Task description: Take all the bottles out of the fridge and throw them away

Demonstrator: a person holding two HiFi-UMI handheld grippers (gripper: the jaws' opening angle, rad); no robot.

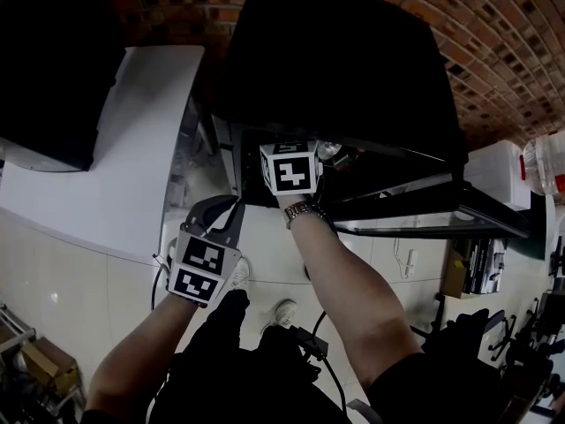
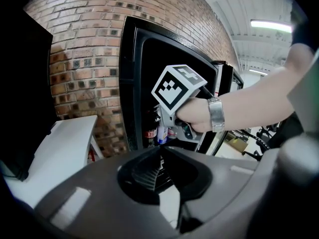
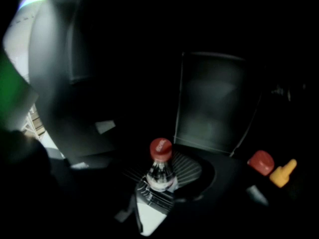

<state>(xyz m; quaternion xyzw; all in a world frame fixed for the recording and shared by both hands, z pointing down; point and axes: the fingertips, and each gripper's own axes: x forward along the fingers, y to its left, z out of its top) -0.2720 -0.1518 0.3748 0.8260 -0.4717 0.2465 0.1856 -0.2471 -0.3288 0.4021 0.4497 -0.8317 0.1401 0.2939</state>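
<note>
The right gripper (image 3: 164, 179) has its ribbed pads closed on the neck of a red-capped bottle (image 3: 160, 166), which stands inside the dark fridge (image 1: 353, 69). The bottle's base is lost in shadow. Off to one side, only a second red cap (image 3: 261, 162) and a yellow top (image 3: 283, 173) can be made out. In the head view those jaws are hidden inside the fridge. The left gripper (image 2: 160, 157), jaws together and empty, hangs outside. Its view alone shows more bottles (image 2: 160, 133) in the fridge, past the right hand (image 2: 197, 114).
</note>
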